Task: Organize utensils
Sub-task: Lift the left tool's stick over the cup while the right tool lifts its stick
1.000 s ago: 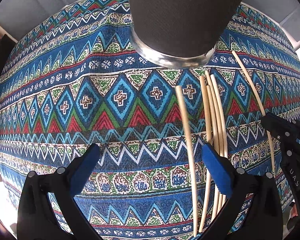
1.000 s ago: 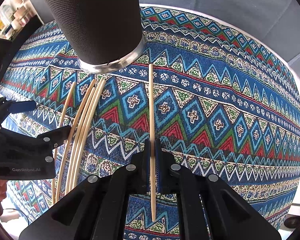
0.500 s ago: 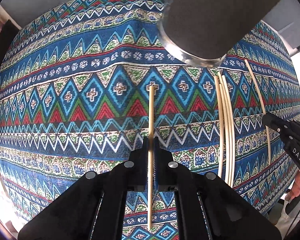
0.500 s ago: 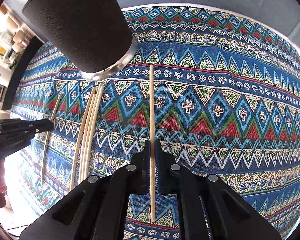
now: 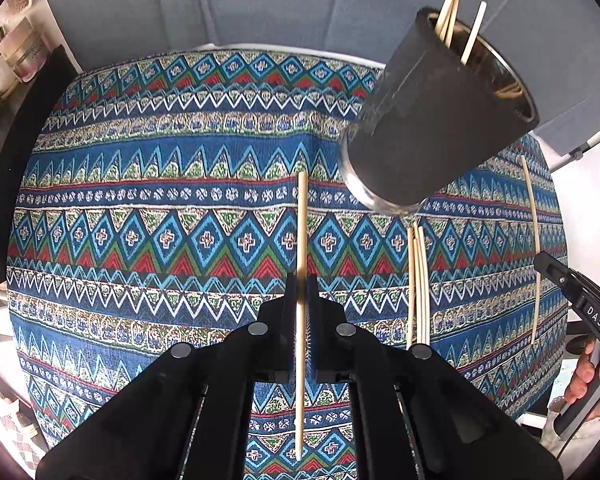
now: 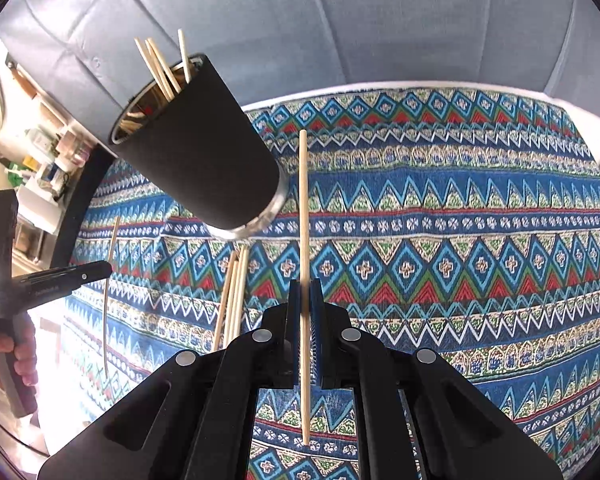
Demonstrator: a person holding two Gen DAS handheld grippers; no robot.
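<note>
The worktop [image 5: 148, 216] is covered by a woven cloth with bands of blue, red and green diamonds and zigzags. On it stands a tall dark cup [image 5: 440, 120] with a matte, fine-textured sleeve and a shiny metal base and lining. About four thin pale wooden chopsticks [image 6: 162, 66] stick out of its mouth.

The left gripper [image 5: 300, 308], black with blue pads, is clamped on one straight, round chopstick [image 5: 301, 232] held lengthwise along its fingers. The right gripper [image 6: 305, 312] is clamped the same way on a second chopstick [image 6: 303, 208].

On the cloth just in front of the cup lie three chopsticks in a tight bundle [image 5: 418, 284]; one more single chopstick [image 5: 534, 240] lies apart, near the worktop's edge.

A second ago the left gripper stood wide open over the cloth with nothing in it, and a chopstick lay between its pads; now it holds that one. Both grippers have risen: then the cup filled the top of each view and its mouth was hidden, now its rim and contents show.
</note>
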